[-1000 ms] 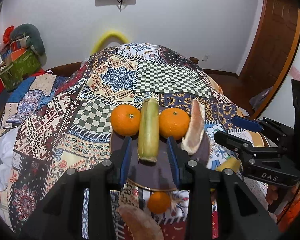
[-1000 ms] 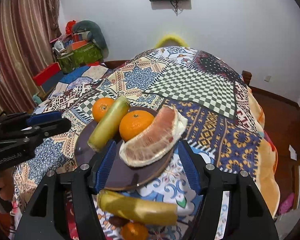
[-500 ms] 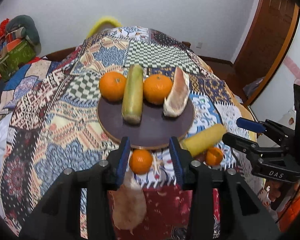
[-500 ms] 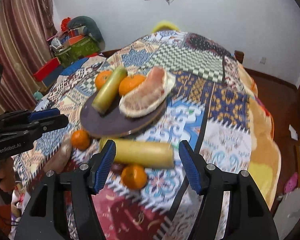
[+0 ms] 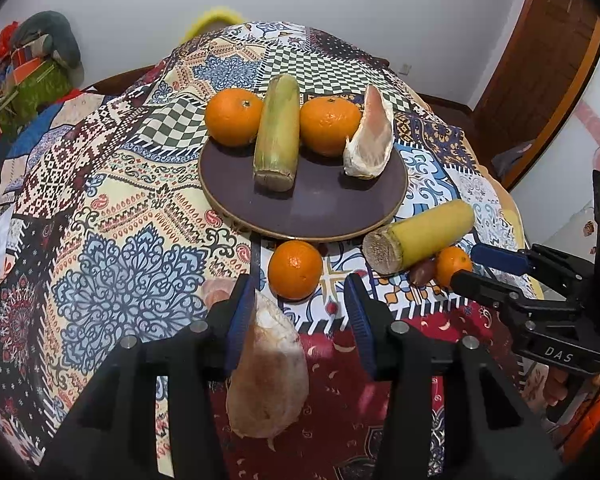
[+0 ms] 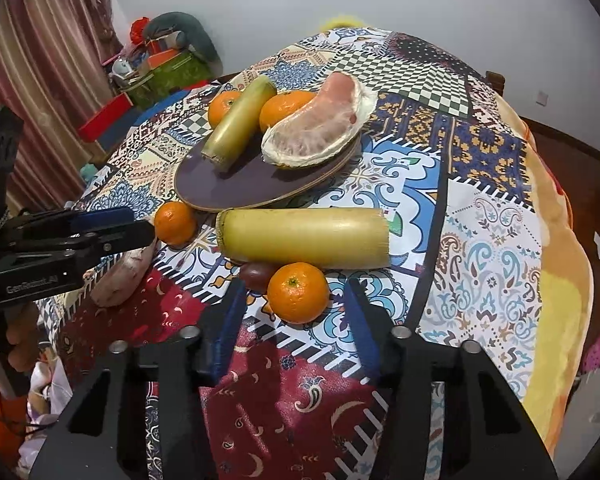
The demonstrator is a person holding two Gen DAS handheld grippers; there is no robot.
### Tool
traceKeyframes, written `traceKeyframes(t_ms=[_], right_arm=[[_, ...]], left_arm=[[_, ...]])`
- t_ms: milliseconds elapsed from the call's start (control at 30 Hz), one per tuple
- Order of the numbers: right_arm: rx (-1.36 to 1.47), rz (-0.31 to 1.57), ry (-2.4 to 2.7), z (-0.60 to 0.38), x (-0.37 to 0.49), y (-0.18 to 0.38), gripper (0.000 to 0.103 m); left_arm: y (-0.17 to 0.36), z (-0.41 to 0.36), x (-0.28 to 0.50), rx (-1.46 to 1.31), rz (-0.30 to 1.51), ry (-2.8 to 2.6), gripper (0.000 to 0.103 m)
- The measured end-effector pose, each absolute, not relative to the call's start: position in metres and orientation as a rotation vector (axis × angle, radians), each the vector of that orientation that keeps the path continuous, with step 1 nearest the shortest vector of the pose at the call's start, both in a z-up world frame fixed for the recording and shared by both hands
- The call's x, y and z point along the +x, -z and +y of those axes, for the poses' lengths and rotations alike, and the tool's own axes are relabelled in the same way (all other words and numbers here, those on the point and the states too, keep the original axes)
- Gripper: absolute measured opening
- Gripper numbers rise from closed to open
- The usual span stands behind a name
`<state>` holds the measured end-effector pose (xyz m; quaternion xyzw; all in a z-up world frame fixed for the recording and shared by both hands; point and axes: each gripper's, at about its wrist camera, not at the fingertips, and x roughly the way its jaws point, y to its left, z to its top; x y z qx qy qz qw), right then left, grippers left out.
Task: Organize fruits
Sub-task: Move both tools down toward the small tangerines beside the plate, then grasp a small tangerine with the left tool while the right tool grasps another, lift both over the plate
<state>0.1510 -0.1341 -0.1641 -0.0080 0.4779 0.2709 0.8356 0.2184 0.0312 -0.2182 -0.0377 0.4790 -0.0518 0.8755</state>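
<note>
A dark round plate (image 5: 324, 208) holds two oranges (image 5: 233, 116), a green cane piece (image 5: 277, 134) and a pomelo wedge (image 5: 370, 138). On the cloth in front lie a loose orange (image 5: 295, 269), a yellow cane piece (image 5: 418, 236), a second loose orange (image 6: 298, 292), a small dark fruit (image 6: 256, 274) and a pomelo wedge (image 5: 268, 372). My left gripper (image 5: 298, 312) is open, empty, above that wedge and just short of the first loose orange. My right gripper (image 6: 296, 312) is open, empty, around the near side of the second orange.
The round table carries a patchwork cloth (image 5: 120, 208); its edge drops off to the right (image 6: 560, 280). Boxes and clutter (image 6: 160, 64) stand by the curtain at the left. A wooden door (image 5: 540, 60) is at the right.
Both grippers have pulled back from the plate and risen; the loose fruits in front of the plate have come into view. Both stay open.
</note>
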Motion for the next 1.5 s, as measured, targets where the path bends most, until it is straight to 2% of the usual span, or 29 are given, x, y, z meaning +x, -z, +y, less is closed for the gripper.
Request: traceKeyframes(t_ms=[167,233,500,767,1500], right_arm=[[-0.014,1.03,-0.581,-0.132,0.151,0.17,0.035],[-0.014,1.027,-0.576,-0.133,0.151,0.171,0.031],[-0.004,1.023,-0.584,-0.134,0.149,0.169,0.03],[0.0,0.998,-0.578,-0.138,0.147,0.159,0.03],[-0.025,0.843,-0.604,-0.115,0.167,0.111,0.03]], left_arm=[[0.226,0.029,0.227,-0.065,1.007,0.112,0.045],[0.229,0.029,0.23,-0.069,1.013,0.117,0.039],[0.236,0.03,0.234,-0.043,1.014,0.096,0.033],[0.233,0.032,0.233,-0.056,1.008,0.101,0.032],[0.175,0.049,0.218,-0.055,0.847,0.045,0.032]])
